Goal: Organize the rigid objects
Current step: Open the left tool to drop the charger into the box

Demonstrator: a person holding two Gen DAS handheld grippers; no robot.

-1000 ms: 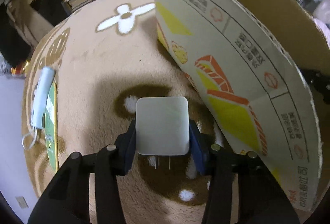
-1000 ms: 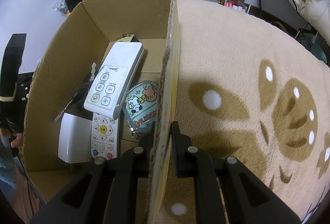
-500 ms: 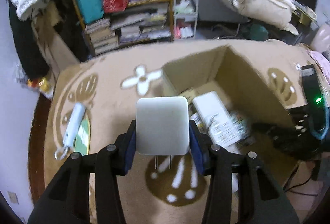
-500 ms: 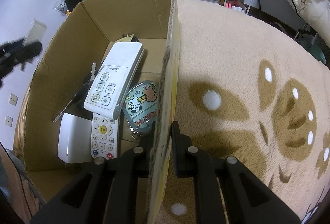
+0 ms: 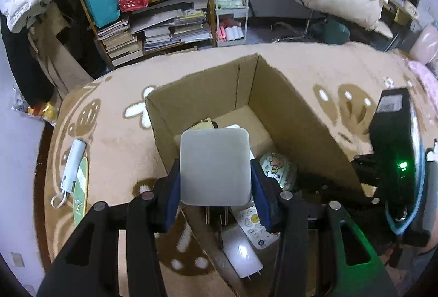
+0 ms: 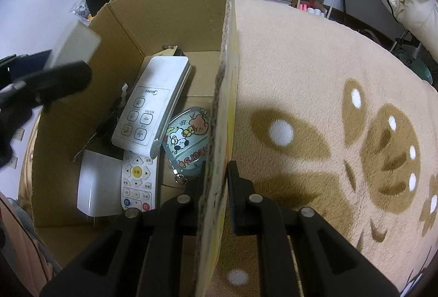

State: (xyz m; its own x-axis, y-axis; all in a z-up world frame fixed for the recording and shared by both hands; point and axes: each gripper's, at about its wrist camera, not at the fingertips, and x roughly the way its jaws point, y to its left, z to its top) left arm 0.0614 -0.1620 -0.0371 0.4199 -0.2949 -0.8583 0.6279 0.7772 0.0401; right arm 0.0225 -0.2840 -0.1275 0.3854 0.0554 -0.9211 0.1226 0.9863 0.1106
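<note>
Left wrist view: a white plug adapter (image 5: 215,167) is clamped between the blue pads (image 5: 172,189) of the left gripper (image 5: 216,191), its two prongs pointing back toward the camera. The adapter is now held above the open cardboard box (image 5: 287,116); one second ago only the printed outer wall of the box was seen beside it over the rug, and half a second ago the box lay further off. Inside the box, below the adapter, a second white adapter (image 5: 242,256), a white remote with a yellow button (image 5: 253,223) and a cartoon-printed case (image 5: 277,168) are seen. On the beige rug (image 5: 109,149) to the left, a white handheld device with a cord loop (image 5: 71,163) lies beside a green card (image 5: 81,190), as before. The right gripper (image 5: 394,160), with a green light, is seen at the box's right wall.

Right wrist view: the right gripper (image 6: 216,187) is closed on the near wall of the box (image 6: 223,94), one finger inside and one outside, unchanged from the earlier frames. Within the box a white air-conditioner remote (image 6: 152,105) rests across the smaller remote (image 6: 138,182), with the cartoon case (image 6: 189,141) just beside them and the second adapter (image 6: 97,184) at the near left. The left gripper (image 6: 41,83) has come in over the box's left wall, larger than half a second ago, with the held adapter (image 6: 76,43) blurred at its tip.
</note>
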